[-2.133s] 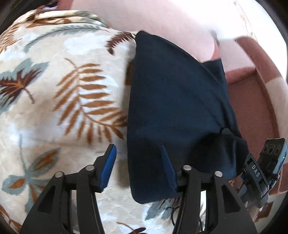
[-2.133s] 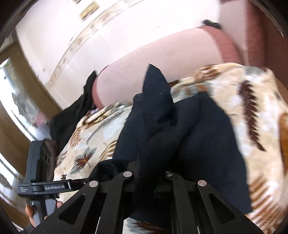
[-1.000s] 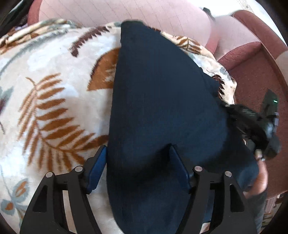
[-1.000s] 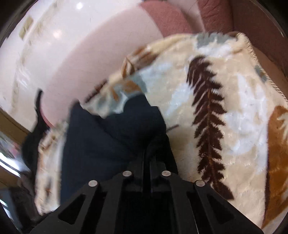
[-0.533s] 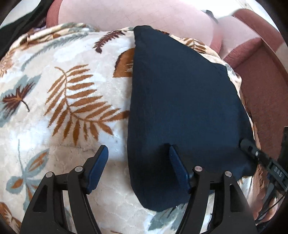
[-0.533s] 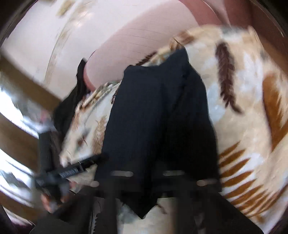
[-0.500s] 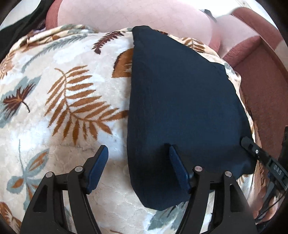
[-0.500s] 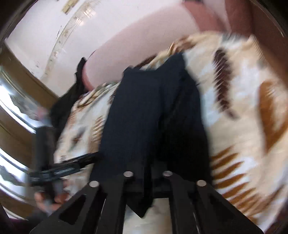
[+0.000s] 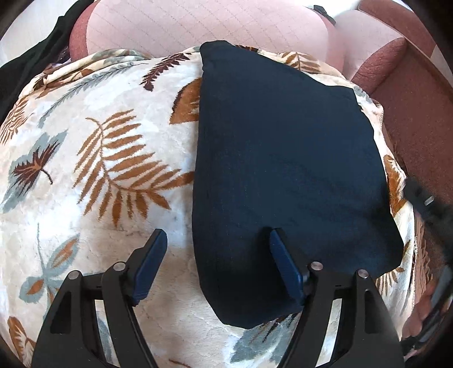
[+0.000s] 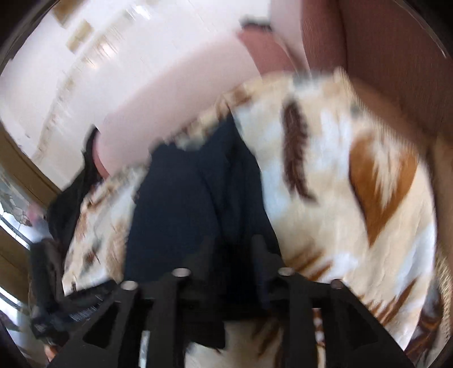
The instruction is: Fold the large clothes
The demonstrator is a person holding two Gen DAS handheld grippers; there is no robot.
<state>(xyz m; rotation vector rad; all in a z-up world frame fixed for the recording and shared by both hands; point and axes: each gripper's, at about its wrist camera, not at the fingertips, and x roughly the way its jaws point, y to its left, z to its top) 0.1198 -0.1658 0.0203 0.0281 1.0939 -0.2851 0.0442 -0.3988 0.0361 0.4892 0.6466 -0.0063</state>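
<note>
A dark navy garment (image 9: 283, 158) lies folded flat on a leaf-patterned blanket (image 9: 93, 158) over a sofa seat. My left gripper (image 9: 216, 235) is open and empty, hovering over the garment's near left edge, with one blue pad on either side of that edge. In the blurred right wrist view the same garment (image 10: 181, 215) lies ahead. My right gripper (image 10: 230, 243) has its jaws parted, with dark cloth seen between them; I cannot tell whether they touch it. The right gripper's body shows blurred at the left view's right edge (image 9: 424, 203).
Pink sofa back cushions (image 9: 198, 25) rise behind the blanket. A brown-red armrest (image 9: 416, 93) stands to the right. A black garment (image 9: 25, 65) hangs over the sofa's far left. The blanket's fringed edge (image 9: 413, 249) drops off at the right.
The right gripper's jaws have parted from shut and the garment's right end now lies flat. The right gripper is moving fast. The left gripper has barely moved and stays open.
</note>
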